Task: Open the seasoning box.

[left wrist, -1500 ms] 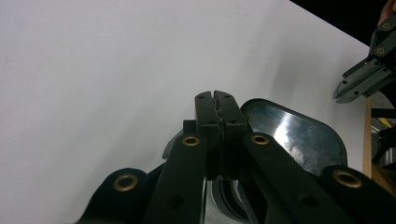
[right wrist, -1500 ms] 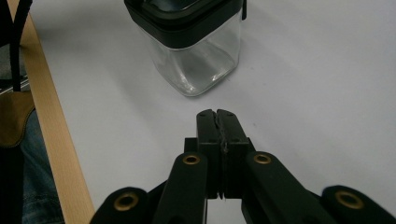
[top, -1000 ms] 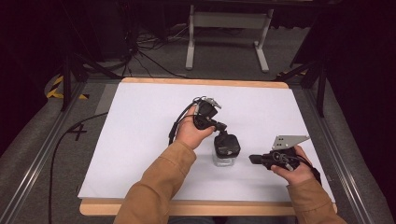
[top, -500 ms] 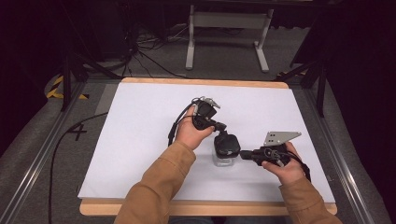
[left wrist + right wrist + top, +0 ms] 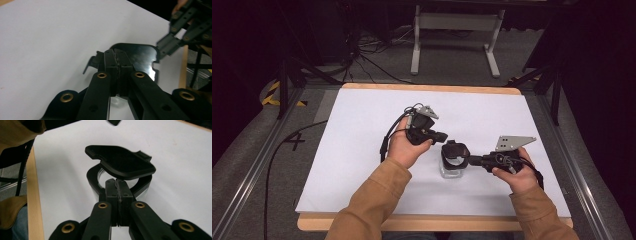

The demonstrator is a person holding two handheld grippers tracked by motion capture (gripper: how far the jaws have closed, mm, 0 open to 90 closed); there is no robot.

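High view puts the clear container (image 5: 452, 166) near the counter's (image 5: 362, 150) middle, its black hinged lid (image 5: 455, 150) raised. I judge it light, rigid, slick plastic, easily tipped; the black rim is the firmest hold. My right hand-held gripper (image 5: 470, 161) touches that rim on the container's right, jaws pinched together, apparently on the rim's edge. My left hand-held gripper (image 5: 445, 136) hangs just off the container's upper left, jaws shut on nothing.

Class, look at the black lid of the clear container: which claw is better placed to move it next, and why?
Probably the right. The right claw, shut, has its tips at the clear container, just under the tilted black lid. The left claw, also shut, hangs beside the lid, apart from it.
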